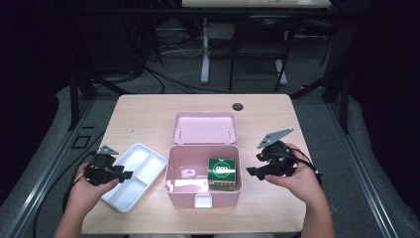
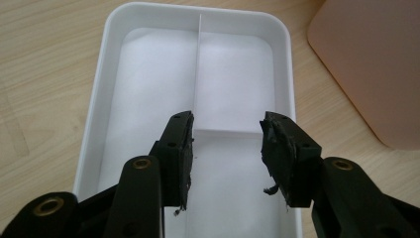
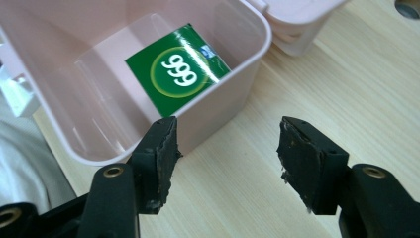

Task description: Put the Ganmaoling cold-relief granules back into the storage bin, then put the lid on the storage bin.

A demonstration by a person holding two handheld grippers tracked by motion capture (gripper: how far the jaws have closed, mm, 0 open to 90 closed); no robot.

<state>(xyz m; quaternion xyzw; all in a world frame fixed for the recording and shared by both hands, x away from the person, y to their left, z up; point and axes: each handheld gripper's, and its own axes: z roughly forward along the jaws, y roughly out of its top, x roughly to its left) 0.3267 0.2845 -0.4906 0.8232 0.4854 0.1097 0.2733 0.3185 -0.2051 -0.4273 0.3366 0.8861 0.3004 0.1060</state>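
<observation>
Starting at the left of the high view, the left gripper [image 1: 128, 174] hangs over the near end of a white divided tray [image 1: 143, 157] that lies aslant on the wooden table [image 1: 143, 111]. In the left gripper view its two black jaws stand apart with nothing between them, their worn pads [image 2: 184, 148] poised above the tray [image 2: 94, 129]. A long partition runs down the tray's middle and a short cross wall splits off one side, making three compartments; all of them look bare white.

Just beside the tray, toward the middle of the table, sits a pink plastic storage box [image 1: 171, 191], open, with its hinged lid [image 1: 204, 127] laid back flat on the table behind it and a pale latch on its near wall. Inside, against the right wall, stands a green carton [image 1: 221, 173] with a white ring and "999" printed on top. A lighter pink insert or reflection lies on the box floor to the carton's left; what it is cannot be told.

To the right of the box the right gripper [image 1: 250, 171], held in a hand [image 1: 292, 178], points at the box's right wall from just outside. In the right gripper view its jaws are spread and hold nothing: one pad [image 3: 161, 158] is close against the outer corner of the box [image 3: 233, 99], the other over bare table [image 3: 307, 64]. The green carton [image 3: 179, 74] rests well inside the box, beyond the rim, apart from both pads.

A small dark round grommet [image 1: 238, 106] is set in the far edge of the table.
</observation>
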